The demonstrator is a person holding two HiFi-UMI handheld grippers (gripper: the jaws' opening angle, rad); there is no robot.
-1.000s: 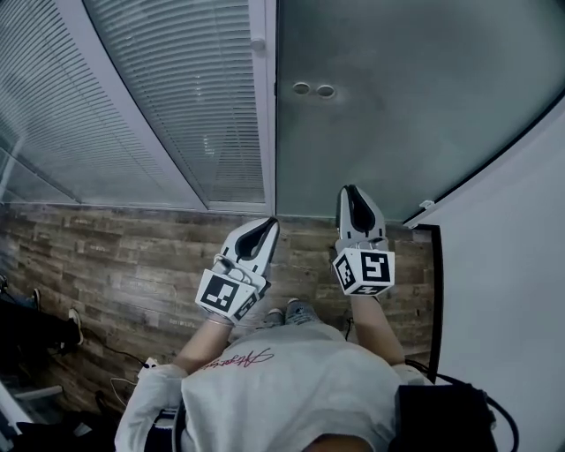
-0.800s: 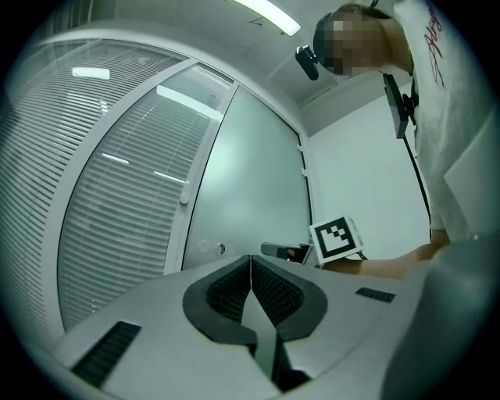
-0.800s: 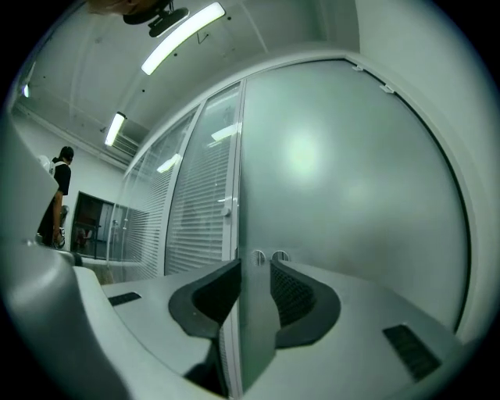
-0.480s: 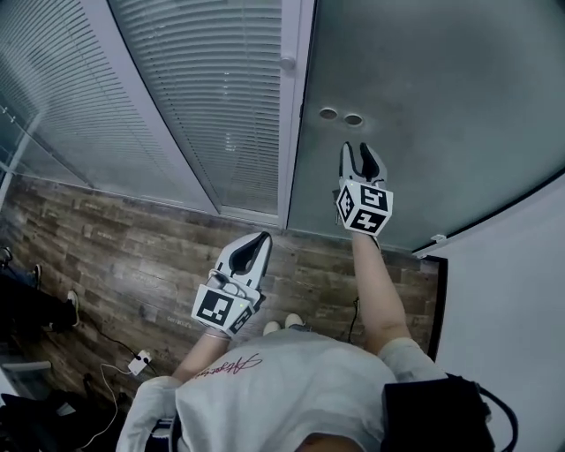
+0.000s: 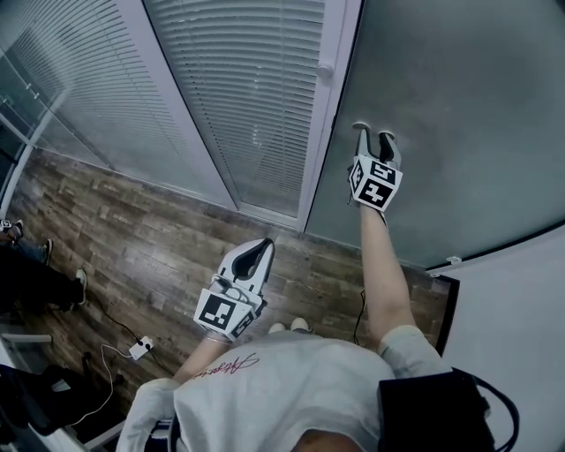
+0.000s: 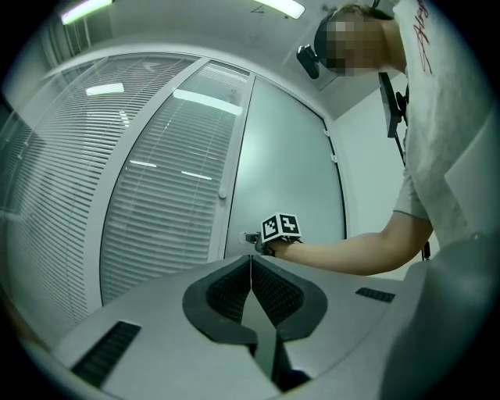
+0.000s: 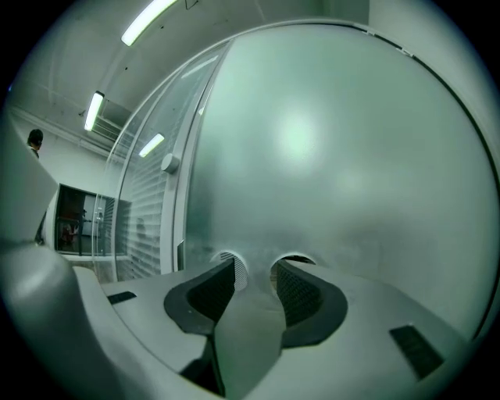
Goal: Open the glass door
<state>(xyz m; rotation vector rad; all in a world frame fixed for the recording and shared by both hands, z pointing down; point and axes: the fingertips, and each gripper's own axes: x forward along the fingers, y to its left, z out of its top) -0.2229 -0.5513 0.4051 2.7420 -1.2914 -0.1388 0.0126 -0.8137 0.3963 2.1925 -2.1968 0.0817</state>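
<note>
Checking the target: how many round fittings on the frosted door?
2, side by side on the frosted door: left fitting and right fitting, each partly behind the right gripper, whose empty jaws are opening.

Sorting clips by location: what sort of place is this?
Probably an office: a frosted glass door beside slatted blinds, wood-look flooring, and ceiling strip lights.

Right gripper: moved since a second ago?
Yes. The right gripper reached forward from the frosted glass door's bottom edge up to its two round fittings; fingers opening, empty.
</note>
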